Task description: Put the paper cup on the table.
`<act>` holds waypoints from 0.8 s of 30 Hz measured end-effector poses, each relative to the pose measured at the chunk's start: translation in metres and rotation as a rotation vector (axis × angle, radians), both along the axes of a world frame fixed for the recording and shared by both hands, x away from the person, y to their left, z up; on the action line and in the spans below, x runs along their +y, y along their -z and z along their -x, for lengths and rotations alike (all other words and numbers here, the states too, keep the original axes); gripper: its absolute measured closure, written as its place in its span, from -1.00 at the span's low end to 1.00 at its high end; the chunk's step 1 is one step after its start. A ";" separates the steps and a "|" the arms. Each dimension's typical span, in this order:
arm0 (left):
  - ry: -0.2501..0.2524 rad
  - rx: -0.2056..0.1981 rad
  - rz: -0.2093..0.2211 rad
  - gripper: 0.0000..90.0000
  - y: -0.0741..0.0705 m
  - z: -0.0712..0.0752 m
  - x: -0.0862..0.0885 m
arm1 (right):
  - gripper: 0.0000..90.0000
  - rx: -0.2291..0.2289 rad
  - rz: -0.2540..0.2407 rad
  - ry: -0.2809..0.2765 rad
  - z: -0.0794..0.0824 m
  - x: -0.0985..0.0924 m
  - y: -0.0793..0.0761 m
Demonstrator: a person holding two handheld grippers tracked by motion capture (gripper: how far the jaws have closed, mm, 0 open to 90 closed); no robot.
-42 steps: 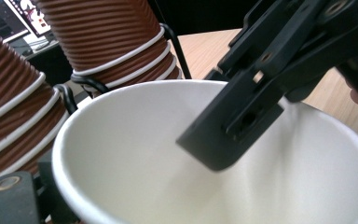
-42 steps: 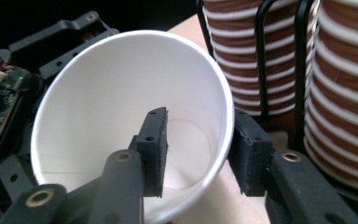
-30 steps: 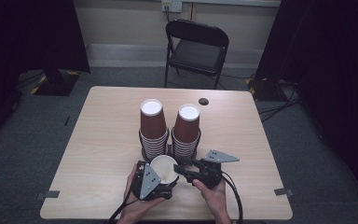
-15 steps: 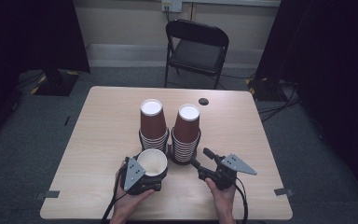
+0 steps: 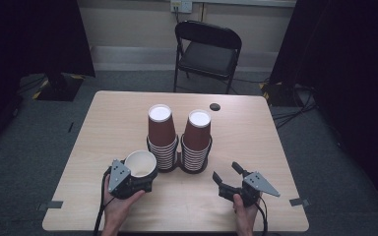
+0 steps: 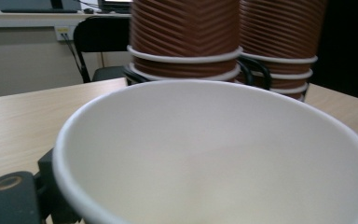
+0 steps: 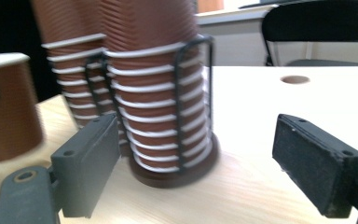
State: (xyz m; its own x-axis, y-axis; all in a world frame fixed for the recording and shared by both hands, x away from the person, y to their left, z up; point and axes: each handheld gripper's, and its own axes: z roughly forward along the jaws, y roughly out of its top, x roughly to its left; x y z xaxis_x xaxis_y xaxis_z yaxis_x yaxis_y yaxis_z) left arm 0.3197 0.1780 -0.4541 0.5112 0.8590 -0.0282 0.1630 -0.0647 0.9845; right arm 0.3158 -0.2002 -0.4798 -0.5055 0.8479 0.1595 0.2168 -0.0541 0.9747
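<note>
The left tool (image 5: 142, 178) clasps a single paper cup (image 5: 140, 163), upright just left of the two cup stacks (image 5: 179, 142) on the counter (image 5: 256, 142). The right tool (image 5: 229, 178), its jaws just spread wide and empty, sits apart to the right. Keep the cup level and set it down well apart from the stacks, so they are not nudged.

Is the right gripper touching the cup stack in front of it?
Apart. In the high view bare table separates the right gripper from the right cup stack; its jaws have just been opening, with nothing between them.

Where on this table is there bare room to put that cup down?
Bare wood lies left of the two cup stacks, and behind them near the small hole. The front strip is crowded: the left gripper holds the cup, and the right gripper is nearby.
</note>
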 end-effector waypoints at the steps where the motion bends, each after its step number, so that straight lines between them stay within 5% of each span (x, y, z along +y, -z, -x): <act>1: -0.007 0.001 0.000 -0.81 -0.001 -0.002 0.003 | -0.69 0.006 0.000 0.006 0.000 -0.001 0.001; 11: -0.050 -0.002 -0.013 -0.82 -0.012 -0.021 0.026 | -0.69 -0.005 0.053 0.044 0.002 -0.010 0.010; 14: -0.052 0.007 0.013 -0.82 -0.014 -0.028 0.033 | -0.69 0.012 0.066 0.042 0.001 -0.011 0.013; 19: -0.080 0.001 -0.016 -0.82 -0.018 -0.037 0.039 | -0.69 0.015 0.085 0.045 0.000 -0.011 0.015; 21: -0.069 0.035 0.002 -0.82 -0.025 -0.047 0.042 | -0.69 0.010 0.093 0.044 0.000 -0.009 0.015; 24: -0.112 0.001 -0.024 -0.82 -0.030 -0.054 0.045 | -0.69 0.004 0.094 0.046 0.001 -0.009 0.015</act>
